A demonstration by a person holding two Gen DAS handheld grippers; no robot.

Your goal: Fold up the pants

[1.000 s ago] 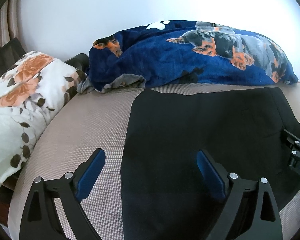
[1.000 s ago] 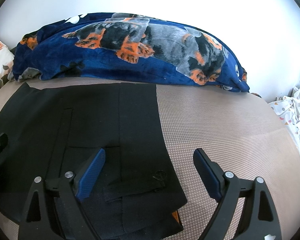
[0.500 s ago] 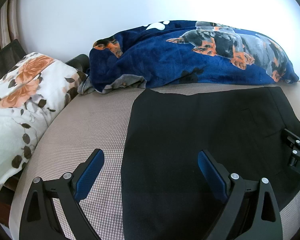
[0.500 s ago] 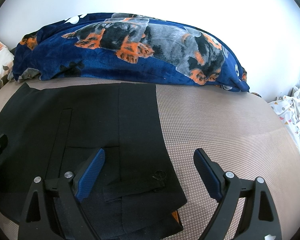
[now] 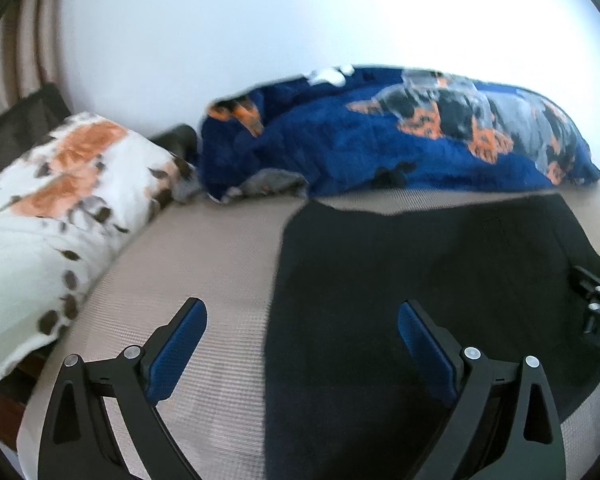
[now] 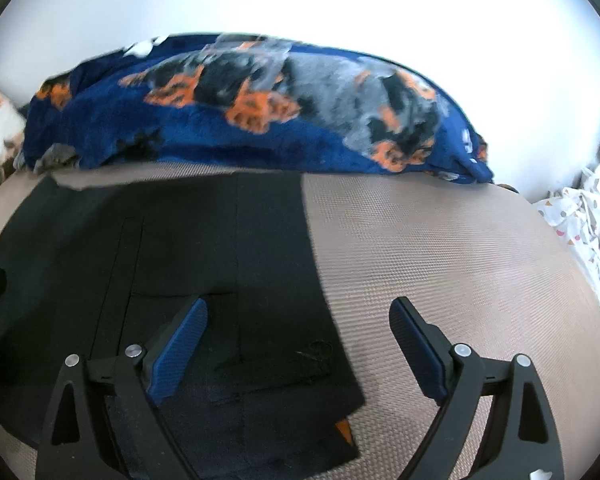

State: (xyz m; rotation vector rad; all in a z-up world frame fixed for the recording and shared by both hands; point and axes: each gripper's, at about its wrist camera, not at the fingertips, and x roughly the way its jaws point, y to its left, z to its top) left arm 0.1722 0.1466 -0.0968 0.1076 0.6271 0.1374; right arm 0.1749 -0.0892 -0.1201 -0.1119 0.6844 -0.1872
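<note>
Here, the left gripper [image 5: 302, 334] hangs with jaws spread wide and empty above the folded black pants [image 5: 420, 288], which lie flat on the beige mattress [image 5: 204, 256]; the right gripper [image 6: 298, 332] gapes likewise, empty.

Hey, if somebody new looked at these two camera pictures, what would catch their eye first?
Probably the blue dog-print blanket, heaped along the white wall at the back of the bed. Next, the black pants lying flat on the beige bed cover in front of it, with both open grippers, left and right, above them.
</note>
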